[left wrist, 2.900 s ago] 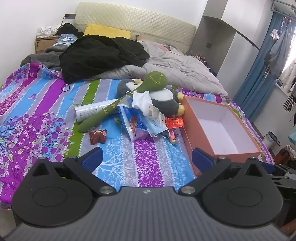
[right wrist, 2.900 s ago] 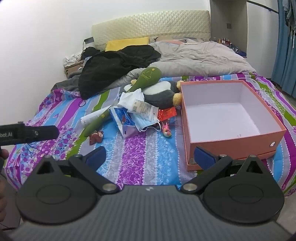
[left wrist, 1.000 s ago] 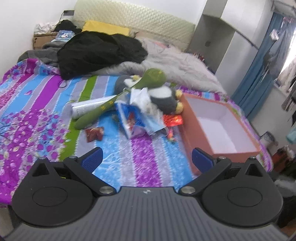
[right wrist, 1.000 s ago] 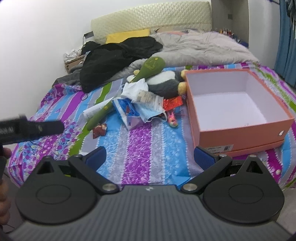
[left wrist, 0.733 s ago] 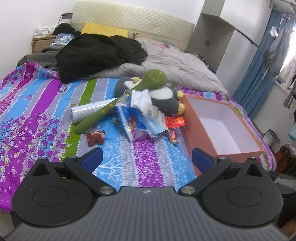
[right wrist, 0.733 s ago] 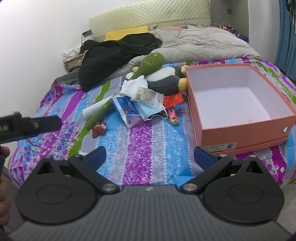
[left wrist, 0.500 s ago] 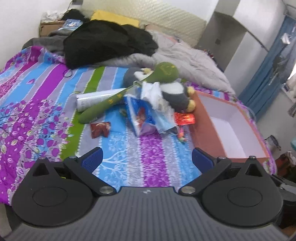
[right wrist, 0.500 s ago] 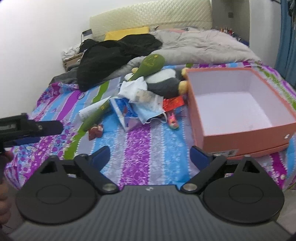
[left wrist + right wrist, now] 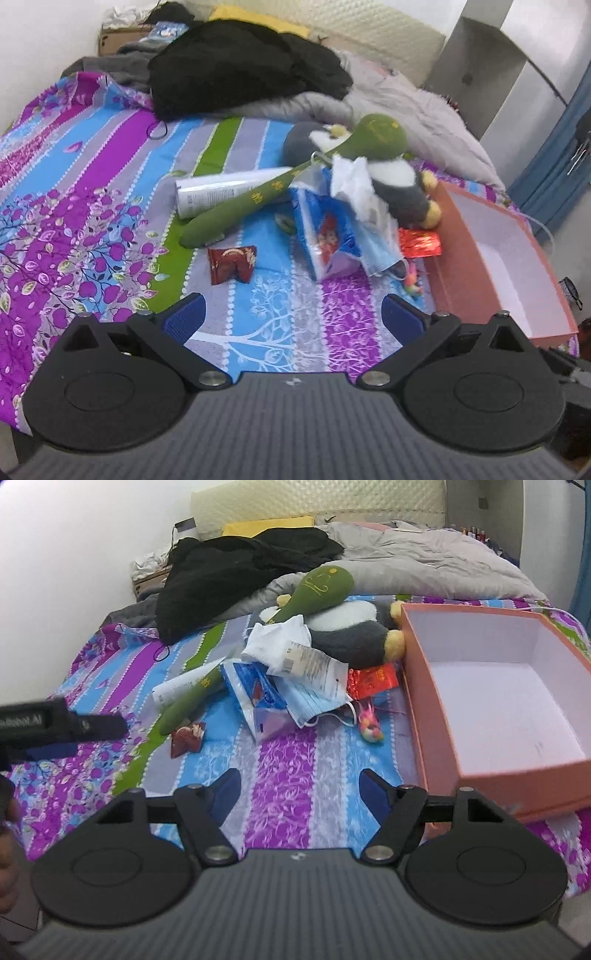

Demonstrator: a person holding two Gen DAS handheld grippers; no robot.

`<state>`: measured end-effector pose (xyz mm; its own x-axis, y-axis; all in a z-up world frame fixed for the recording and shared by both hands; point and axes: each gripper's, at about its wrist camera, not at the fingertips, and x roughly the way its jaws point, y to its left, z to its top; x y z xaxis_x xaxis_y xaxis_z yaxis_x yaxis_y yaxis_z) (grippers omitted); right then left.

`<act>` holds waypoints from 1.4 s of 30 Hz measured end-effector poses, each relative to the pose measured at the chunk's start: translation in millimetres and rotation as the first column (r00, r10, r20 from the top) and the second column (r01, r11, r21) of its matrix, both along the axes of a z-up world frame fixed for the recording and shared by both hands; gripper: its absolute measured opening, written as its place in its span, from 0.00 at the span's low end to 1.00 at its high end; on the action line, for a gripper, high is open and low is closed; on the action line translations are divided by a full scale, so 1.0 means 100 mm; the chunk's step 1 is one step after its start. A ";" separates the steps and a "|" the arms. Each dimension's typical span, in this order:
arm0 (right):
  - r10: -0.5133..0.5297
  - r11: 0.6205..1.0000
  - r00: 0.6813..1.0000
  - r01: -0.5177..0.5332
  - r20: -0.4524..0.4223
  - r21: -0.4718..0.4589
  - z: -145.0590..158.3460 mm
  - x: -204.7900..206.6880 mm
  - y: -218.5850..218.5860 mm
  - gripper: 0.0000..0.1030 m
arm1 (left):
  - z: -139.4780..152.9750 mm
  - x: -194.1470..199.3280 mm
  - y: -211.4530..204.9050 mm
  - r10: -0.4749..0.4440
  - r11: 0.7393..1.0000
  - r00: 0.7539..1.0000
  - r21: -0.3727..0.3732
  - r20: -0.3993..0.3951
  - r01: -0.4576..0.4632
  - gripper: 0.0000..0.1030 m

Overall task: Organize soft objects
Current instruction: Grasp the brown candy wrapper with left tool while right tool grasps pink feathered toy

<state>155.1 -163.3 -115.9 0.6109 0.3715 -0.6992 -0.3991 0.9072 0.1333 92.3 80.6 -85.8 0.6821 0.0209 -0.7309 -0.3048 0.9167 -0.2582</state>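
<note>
A long green plush [image 9: 258,195] [image 9: 317,587] leans across a grey and white penguin plush [image 9: 402,184] [image 9: 354,638] in the middle of the striped bed. In front of them lie a white cloth with a label [image 9: 288,650], a blue face mask [image 9: 314,701] and a blue plastic bag [image 9: 325,240]. My left gripper [image 9: 291,317] hangs open above bare bedsheet, short of the pile. My right gripper [image 9: 299,790] is also over bare sheet, its jaws closing with nothing between them.
An open orange box [image 9: 436,709] [image 9: 458,266] stands right of the pile. A white tube [image 9: 218,192], a dark red packet [image 9: 231,264], a red envelope [image 9: 373,681] and a small colourful toy [image 9: 369,727] lie around. Black clothes [image 9: 240,66] and a grey quilt [image 9: 424,565] lie behind.
Both views have come closer and lower toward the pile on the bed. The right gripper's fingers have drawn nearer together. The objects on the bed have not moved.
</note>
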 end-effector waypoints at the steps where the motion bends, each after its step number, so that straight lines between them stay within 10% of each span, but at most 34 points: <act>1: -0.003 1.000 1.000 0.003 -0.010 0.001 -0.03 0.06 0.02 0.71 | -0.05 0.04 0.02 0.000 1.000 1.000 0.001 -0.006 0.000 0.99; 10: -0.044 0.998 0.998 0.042 -0.033 -0.040 -0.29 0.50 0.20 0.68 | -0.44 0.47 0.26 0.000 1.000 0.998 -0.006 -0.061 0.000 0.94; 19: -0.104 0.985 0.994 0.099 -0.025 -0.140 -0.56 0.92 0.29 0.44 | -0.87 0.88 0.49 0.011 1.000 0.990 0.014 -0.143 -0.009 0.82; 42: -0.168 0.961 0.981 0.141 -0.096 -0.236 -1.16 1.70 0.35 0.40 | -1.36 1.34 0.75 0.037 0.999 0.987 0.014 -0.157 -0.036 0.44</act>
<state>325.5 -128.4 -231.6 0.5600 0.1021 -0.8222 -0.2460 0.9681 -0.0473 226.4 155.5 -221.9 0.5574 0.0523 -0.8286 -0.3742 0.9067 -0.1945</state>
